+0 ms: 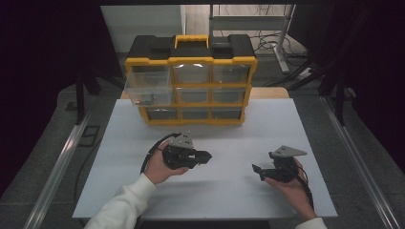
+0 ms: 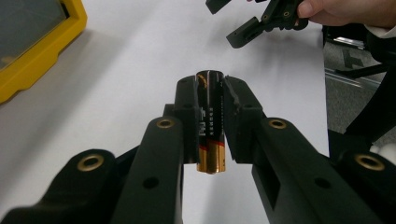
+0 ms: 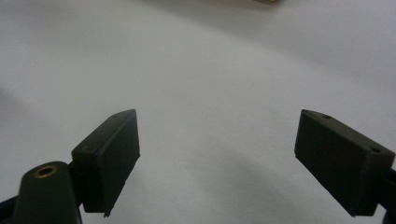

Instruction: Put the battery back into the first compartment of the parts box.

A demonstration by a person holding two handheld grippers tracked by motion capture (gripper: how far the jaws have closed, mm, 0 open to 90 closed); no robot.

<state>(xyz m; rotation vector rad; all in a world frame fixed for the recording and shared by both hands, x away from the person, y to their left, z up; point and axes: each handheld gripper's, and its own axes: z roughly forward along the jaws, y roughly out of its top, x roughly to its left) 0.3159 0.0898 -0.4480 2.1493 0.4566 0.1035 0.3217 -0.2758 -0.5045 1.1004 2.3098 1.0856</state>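
In the high view, a yellow-and-black plastic organiser with clear drawers [image 1: 191, 81] stands at the far edge of the white table [image 1: 239, 191]. The left hand-held gripper [image 1: 206, 155] hovers over the table's middle, just near of the organiser, pointing right; the right hand-held gripper [image 1: 256, 171] sits well apart at the near right, pointing left.

In the left gripper view, the left hand-held gripper [image 2: 211, 121] is clamped on a black-and-copper cylindrical battery [image 2: 210, 126] — jaws pressing both its sides, the battery standing upright between them above the table. The right one [image 2: 233, 23] shows far off.

In the right gripper view, the right hand-held gripper [image 3: 217, 158] gapes wide — nothing between its jaws, bare table beneath.
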